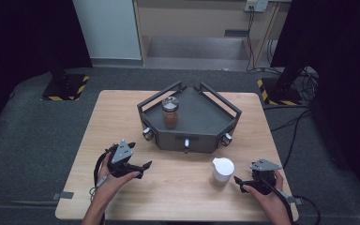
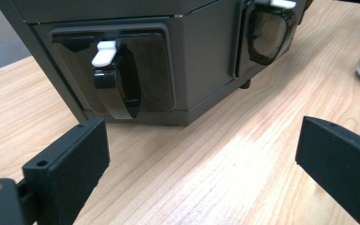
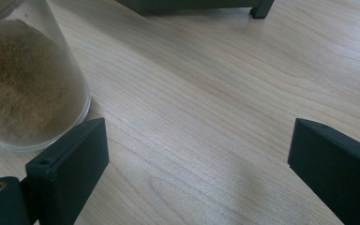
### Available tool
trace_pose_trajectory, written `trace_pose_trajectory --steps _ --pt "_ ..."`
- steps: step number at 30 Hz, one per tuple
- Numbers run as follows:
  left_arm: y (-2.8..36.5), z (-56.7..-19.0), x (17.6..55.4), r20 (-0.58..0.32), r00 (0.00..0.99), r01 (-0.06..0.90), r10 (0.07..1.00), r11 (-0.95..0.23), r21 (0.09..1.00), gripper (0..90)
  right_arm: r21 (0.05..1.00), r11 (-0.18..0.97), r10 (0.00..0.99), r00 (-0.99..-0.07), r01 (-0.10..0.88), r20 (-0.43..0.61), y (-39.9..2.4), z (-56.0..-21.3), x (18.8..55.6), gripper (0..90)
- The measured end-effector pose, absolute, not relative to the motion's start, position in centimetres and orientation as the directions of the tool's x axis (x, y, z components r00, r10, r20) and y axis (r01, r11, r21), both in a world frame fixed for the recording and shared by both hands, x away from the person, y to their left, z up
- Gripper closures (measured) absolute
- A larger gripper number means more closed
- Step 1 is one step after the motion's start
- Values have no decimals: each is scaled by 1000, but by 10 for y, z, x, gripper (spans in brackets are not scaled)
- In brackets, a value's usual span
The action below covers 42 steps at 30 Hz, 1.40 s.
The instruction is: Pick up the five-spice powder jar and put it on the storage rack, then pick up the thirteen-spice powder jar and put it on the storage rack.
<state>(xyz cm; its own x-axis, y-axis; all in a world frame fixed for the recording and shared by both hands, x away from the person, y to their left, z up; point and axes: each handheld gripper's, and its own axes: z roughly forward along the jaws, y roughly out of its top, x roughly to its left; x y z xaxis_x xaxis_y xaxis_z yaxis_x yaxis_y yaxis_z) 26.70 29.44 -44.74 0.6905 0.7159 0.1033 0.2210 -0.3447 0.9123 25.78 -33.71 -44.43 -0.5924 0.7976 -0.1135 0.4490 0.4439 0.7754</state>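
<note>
A dark grey angular rack (image 1: 198, 137) stands in the middle of the wooden table (image 1: 122, 112). Inside it is a glass jar with a metal lid (image 1: 170, 112), holding brown contents. A white-lidded jar of brown powder (image 1: 222, 172) stands on the table in front of the rack. My left gripper (image 1: 143, 169) is open near the table's front left, pointing at the rack's front face (image 2: 201, 61), where a black handle with a white tab (image 2: 115, 79) sits. My right gripper (image 1: 240, 183) is open just right of the powder jar (image 3: 23, 84), with nothing between its fingers.
A second black handle with a white tab (image 2: 267, 33) sits on the rack's neighbouring face. The rack's foot (image 3: 262, 7) rests on the wood beyond the right gripper. Grey carpet (image 1: 37, 140) surrounds the table, and two stand bases with yellow-black tape (image 1: 65, 86) are behind it.
</note>
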Motion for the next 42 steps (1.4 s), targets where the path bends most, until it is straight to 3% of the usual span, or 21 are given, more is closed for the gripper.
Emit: trace_pose_trajectory --steps 6,21,42 --pt "296 -452 271 144 697 204 703 -386 900 27 775 444 797 -593 450 -113 -336 -444 258 61" --pt "314 -455 274 119 688 223 716 -364 904 18 768 459 790 -601 446 -123 -335 -444 260 61" --pt "309 -452 275 143 709 211 691 -400 892 17 761 470 780 -614 447 -122 -338 -438 261 49"
